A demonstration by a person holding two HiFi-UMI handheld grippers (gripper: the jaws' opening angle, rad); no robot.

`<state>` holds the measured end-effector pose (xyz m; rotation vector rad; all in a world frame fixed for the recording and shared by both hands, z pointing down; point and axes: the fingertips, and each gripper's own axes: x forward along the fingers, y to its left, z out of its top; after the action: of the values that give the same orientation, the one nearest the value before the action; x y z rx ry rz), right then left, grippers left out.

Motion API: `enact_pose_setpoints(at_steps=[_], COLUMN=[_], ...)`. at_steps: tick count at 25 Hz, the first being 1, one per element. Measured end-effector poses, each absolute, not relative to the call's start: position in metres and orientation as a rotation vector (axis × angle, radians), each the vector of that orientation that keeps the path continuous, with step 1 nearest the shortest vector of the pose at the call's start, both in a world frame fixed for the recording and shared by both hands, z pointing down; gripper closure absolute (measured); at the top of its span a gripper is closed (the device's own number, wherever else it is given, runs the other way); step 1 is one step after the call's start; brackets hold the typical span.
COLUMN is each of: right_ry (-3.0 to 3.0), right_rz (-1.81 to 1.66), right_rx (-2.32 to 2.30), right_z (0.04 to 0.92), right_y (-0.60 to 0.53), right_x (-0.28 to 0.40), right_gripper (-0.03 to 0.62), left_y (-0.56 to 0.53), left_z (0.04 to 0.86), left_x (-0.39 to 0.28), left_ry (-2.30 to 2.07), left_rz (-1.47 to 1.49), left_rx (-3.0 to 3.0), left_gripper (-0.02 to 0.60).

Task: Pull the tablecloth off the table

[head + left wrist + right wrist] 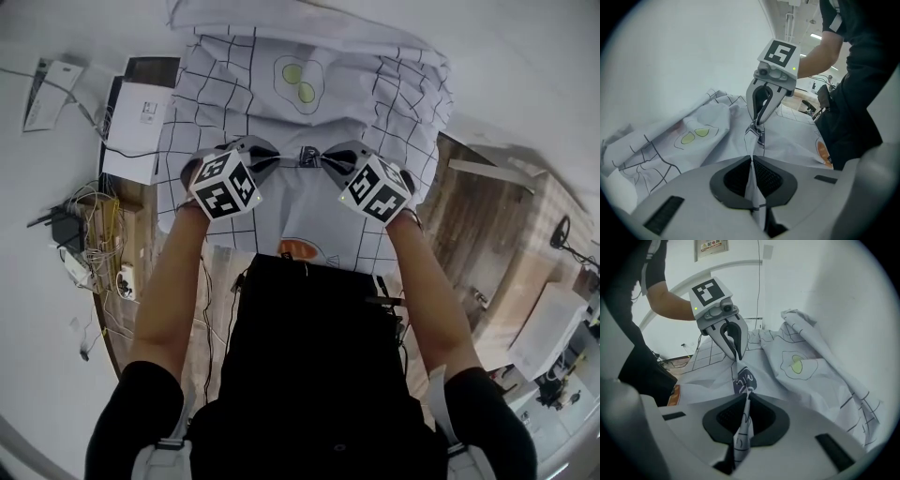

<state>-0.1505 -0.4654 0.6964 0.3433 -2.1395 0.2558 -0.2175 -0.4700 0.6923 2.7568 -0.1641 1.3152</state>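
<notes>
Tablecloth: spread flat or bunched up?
Bunched up. The tablecloth lies in rumpled folds, piled at the far edge; left gripper and right gripper are each shut on a pinched ridge of it.

A white box with a label lies at the left of the head view. Up-left of the box a folded leaflet rests on a white surface, and a thin black cable runs along the box's lower edge. Just below the box sits a tangle of wires, with a black adapter below-left of the box and a white power strip lower still. Far right of the box are a wooden floor, a white plank and a white cabinet. The right gripper view shows a wall sign.
</notes>
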Motion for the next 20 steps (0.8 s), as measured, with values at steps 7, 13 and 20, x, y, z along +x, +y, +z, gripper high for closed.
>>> enact_pose_setpoints(at_steps=[7, 13, 20], right_ry=[-2.173, -2.227, -2.257], right_rz=[0.226, 0.222, 0.176], right_rx=[0.408, 0.484, 0.538], right_z=[0.653, 0.615, 0.571], right_y=[-0.46, -0.449, -0.442], right_x=[-0.147, -0.143, -0.136], right_gripper=[0.571, 0.572, 0.572], left_y=[-0.465, -0.456, -0.449], left_z=[0.652, 0.616, 0.575], left_x=[-0.22, -0.216, -0.208], left_ry=[-0.22, -0.211, -0.25], left_rz=[1.276, 1.257, 1.209], left_rx=[2.832, 2.885, 2.945], left_gripper=[0.568, 0.569, 0.569])
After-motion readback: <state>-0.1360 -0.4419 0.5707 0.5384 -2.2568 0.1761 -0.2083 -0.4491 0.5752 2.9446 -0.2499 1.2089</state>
